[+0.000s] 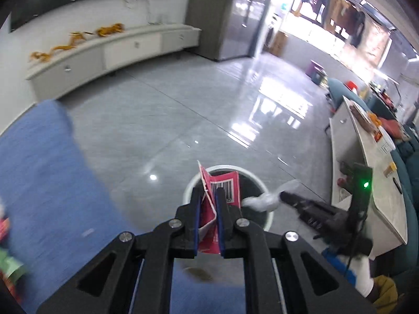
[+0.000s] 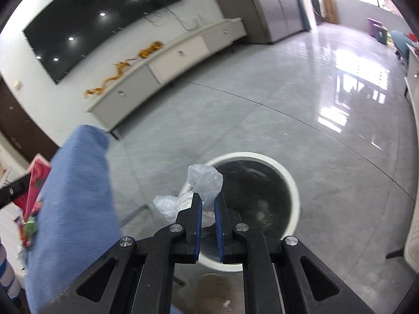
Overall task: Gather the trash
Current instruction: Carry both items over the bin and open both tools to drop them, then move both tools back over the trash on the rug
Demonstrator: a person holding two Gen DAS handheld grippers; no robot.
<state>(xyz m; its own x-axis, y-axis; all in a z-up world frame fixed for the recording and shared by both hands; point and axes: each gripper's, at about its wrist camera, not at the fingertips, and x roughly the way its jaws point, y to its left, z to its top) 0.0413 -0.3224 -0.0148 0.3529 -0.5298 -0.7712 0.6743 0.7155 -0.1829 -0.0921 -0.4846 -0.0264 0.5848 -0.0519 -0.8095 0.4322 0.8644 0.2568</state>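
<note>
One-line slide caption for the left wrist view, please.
Left gripper holds a red wrapper above the white bin, while the right gripper brings crumpled clear plastic.

The left gripper (image 1: 208, 195) pinches a red carton (image 1: 225, 188) with a barcode, holding it above a white round bin (image 1: 264, 191) on the glossy grey floor (image 1: 183, 110). To its right, the right gripper (image 1: 284, 196) holds crumpled clear plastic (image 1: 262, 200) at the bin's rim. A blue cloth (image 1: 39, 162) fills the left.
</note>
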